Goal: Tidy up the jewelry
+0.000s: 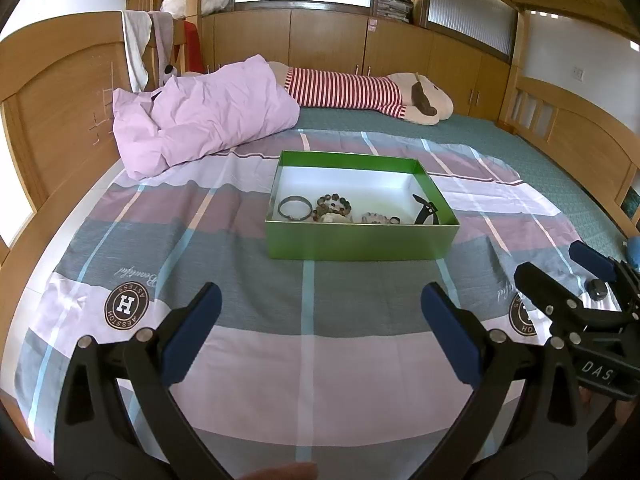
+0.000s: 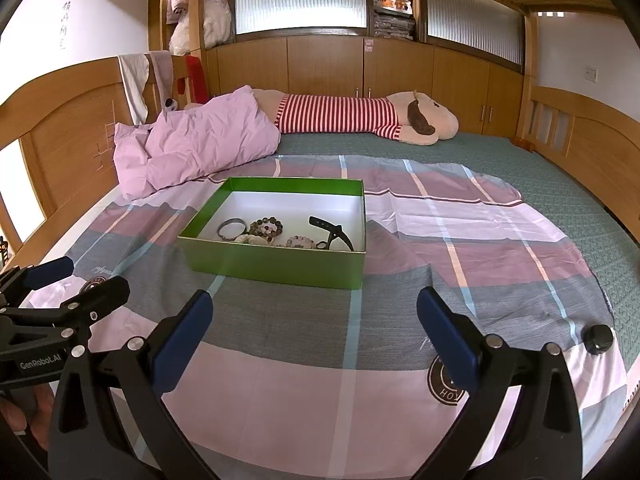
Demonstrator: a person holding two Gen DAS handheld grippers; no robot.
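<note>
A green box (image 1: 360, 242) with a white inside stands on the bed's checked sheet; it also shows in the right wrist view (image 2: 276, 266). In it lie a metal bangle (image 1: 295, 207), a brown bead bracelet (image 1: 334, 204), a pale bead bracelet (image 1: 374, 218), a small ring (image 1: 395, 221) and a black strap (image 1: 427, 209). The same bangle (image 2: 231, 227), brown beads (image 2: 266, 227) and strap (image 2: 332, 232) show in the right wrist view. My left gripper (image 1: 320, 312) is open and empty, short of the box. My right gripper (image 2: 314, 320) is open and empty too. A small black round object (image 2: 598, 338) lies on the sheet to the right.
A crumpled pink pillow (image 1: 200, 120) and a long striped plush toy (image 1: 360, 92) lie at the far side of the bed. Wooden bed rails (image 1: 52, 100) stand left and right. The right gripper appears at the edge of the left wrist view (image 1: 568, 280).
</note>
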